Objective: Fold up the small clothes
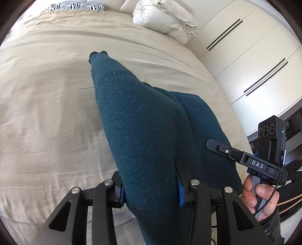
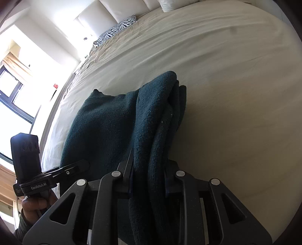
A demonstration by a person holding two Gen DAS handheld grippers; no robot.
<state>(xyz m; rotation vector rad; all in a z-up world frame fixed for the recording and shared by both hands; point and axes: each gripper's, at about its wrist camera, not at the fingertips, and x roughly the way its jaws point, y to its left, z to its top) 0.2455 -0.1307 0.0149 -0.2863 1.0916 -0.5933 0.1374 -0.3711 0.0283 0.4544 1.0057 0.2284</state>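
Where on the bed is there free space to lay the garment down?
The beige sheet is bare left of the teal sweater, up to the zebra pillow. The white duvet crowds the far right corner. Right of the sweater, the sheet is also bare.

sweater (image 1: 143,120) over bed (image 1: 47,98), pillows (image 1: 75,5) seemingly behind

Bed (image 1: 47,94) with beige sheet

A teal knitted garment (image 1: 143,120) lies in the frame centre; zebra pillows (image 1: 79,5) upper left, white duvet (image 1: 164,20) at top.
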